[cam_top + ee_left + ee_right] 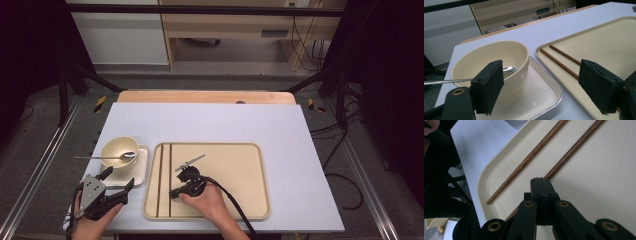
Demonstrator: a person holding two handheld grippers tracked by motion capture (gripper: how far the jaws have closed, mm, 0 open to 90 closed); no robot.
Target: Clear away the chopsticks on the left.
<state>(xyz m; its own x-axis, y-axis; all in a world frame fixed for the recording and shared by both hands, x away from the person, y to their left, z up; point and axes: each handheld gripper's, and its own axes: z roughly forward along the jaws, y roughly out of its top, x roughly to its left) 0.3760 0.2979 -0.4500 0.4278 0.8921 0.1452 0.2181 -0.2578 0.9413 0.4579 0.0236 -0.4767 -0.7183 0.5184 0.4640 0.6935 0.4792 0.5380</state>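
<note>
Right tool (541, 185) pinched shut on one chopstick (574, 147) — it may slip; left tool (544, 85) gapes empty.

Handheld grippers, appearance

Left gripper (119, 184): black body, grey three-cornered top plate with dark screw dots; flat black textured jaw pads (489, 85); brass-ringed pivot holes. Right gripper (541, 185): black linkage arms, brass-ringed pivots, small screw holes at the jaw tips; thick black cable (232, 200) trails back. Both hands bare; no sleeves visible.
</note>
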